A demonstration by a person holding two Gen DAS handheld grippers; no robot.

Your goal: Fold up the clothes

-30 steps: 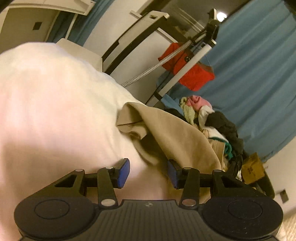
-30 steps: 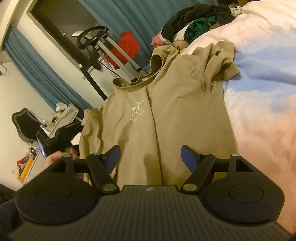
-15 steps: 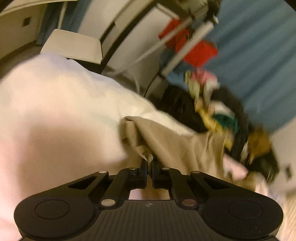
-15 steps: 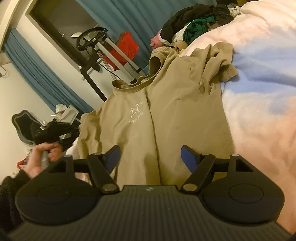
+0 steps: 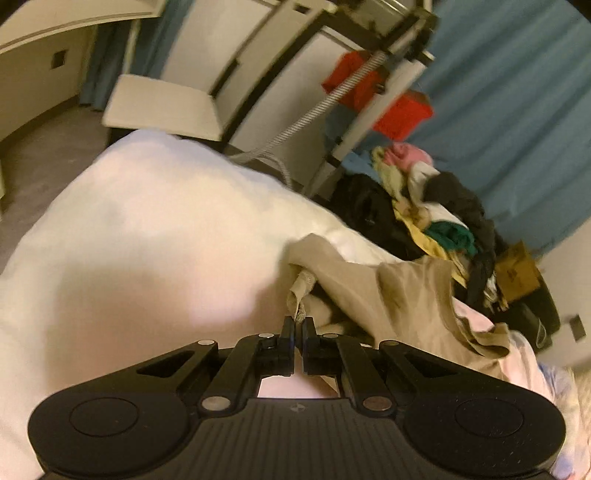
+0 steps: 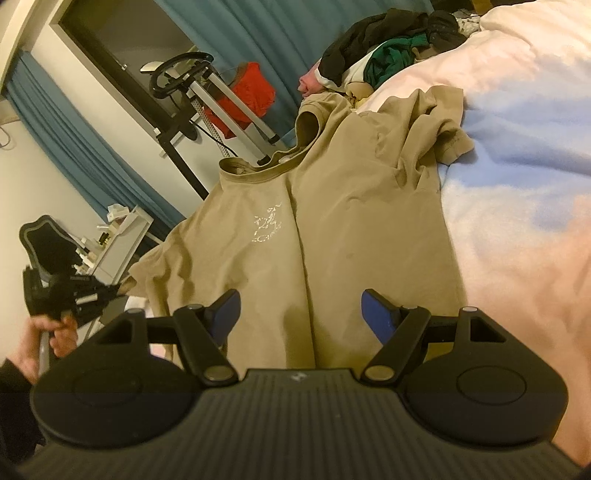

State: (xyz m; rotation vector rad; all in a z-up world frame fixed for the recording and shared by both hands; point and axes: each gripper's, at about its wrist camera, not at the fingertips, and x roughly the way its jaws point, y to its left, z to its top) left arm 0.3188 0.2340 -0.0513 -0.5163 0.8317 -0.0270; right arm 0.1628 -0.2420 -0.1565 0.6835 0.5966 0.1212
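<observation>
A tan T-shirt (image 6: 351,221) with a small white print lies spread on the pale bed cover (image 6: 517,221), collar toward the far edge. My right gripper (image 6: 301,314) hovers open over the shirt's lower part, nothing between its blue pads. My left gripper (image 5: 297,325) is shut on a bunched edge of the tan T-shirt (image 5: 388,295) and holds it raised off the bed cover (image 5: 147,240). In the right wrist view the left gripper (image 6: 118,291) shows at the shirt's left side, held by a hand (image 6: 40,343).
A pile of mixed clothes (image 6: 388,48) sits at the bed's far end, also the clothes pile (image 5: 443,221) in the left wrist view. An exercise machine (image 6: 192,85) draped with red cloth stands before blue curtains (image 6: 258,22). A cluttered white shelf (image 6: 118,236) stands left of the bed.
My left gripper went from open to shut on the shirt's edge, then rose and drew the fabric with it. The right gripper stayed still and open.
</observation>
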